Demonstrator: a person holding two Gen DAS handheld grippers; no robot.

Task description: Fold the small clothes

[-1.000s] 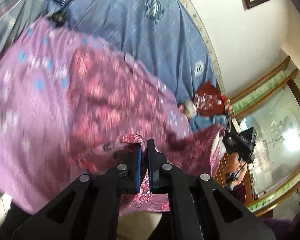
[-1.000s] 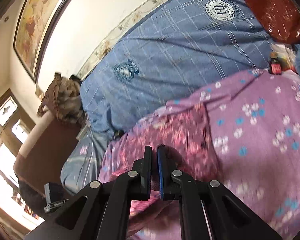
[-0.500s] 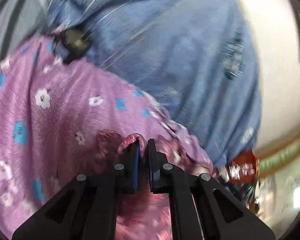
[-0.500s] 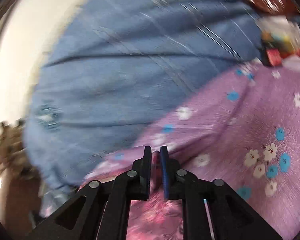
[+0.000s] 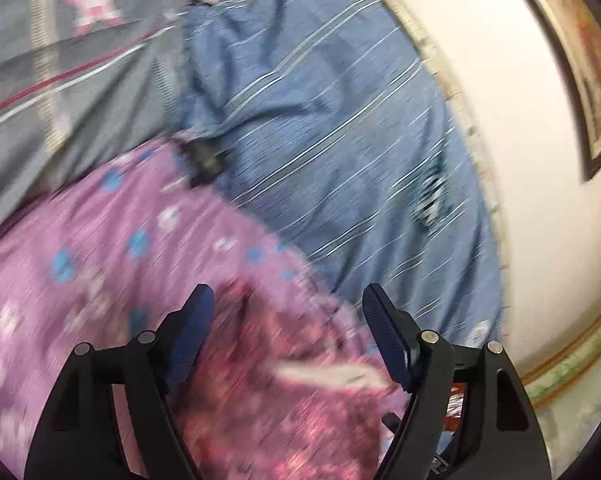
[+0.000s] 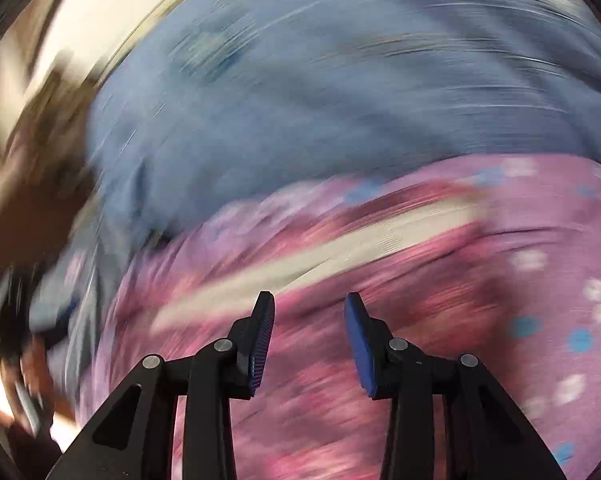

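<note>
Now the left gripper (image 5: 286, 330) and right gripper (image 6: 308, 330) both stand released above the pink floral garment (image 6: 400, 280). Its pale waistband (image 6: 320, 252) lies farther off, on the purple flowered cloth (image 5: 100, 248).

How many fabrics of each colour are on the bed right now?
Blue striped cover: 1
Grey star-print cloth: 1
Purple flowered sheet: 1
Dark pink floral garment with a white band: 1
Total: 4
</note>
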